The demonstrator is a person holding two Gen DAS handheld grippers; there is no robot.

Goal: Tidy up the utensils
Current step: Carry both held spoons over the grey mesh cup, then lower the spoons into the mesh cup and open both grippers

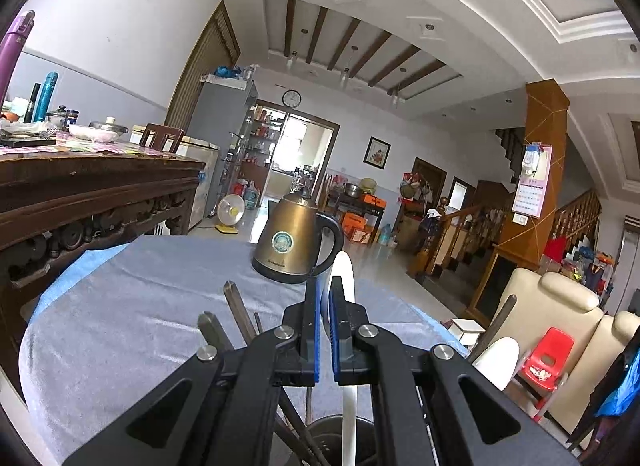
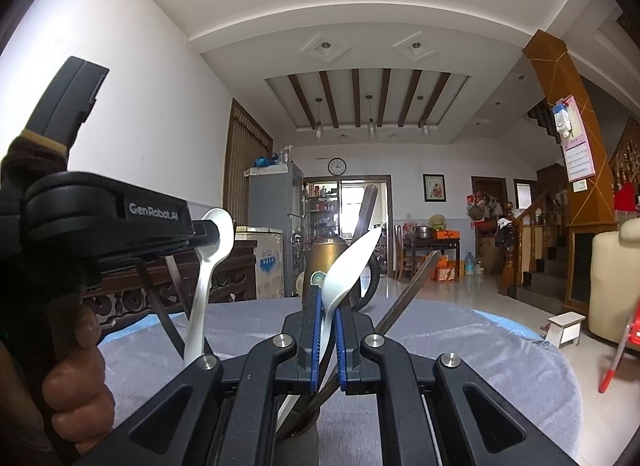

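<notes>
Both grippers are clamped on 1 white spoon each: left gripper (image 1: 327,306) spoon (image 1: 343,270), right gripper (image 2: 328,318) spoon (image 2: 348,270). Handles point straight down into the dark holder (image 1: 332,438) right below.

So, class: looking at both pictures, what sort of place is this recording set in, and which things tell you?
Most likely the open living and dining room of a family home. A fridge stands by the far doorway, a wooden staircase climbs at the right, and a brass-coloured electric kettle sits on the cloth-covered table.
</notes>
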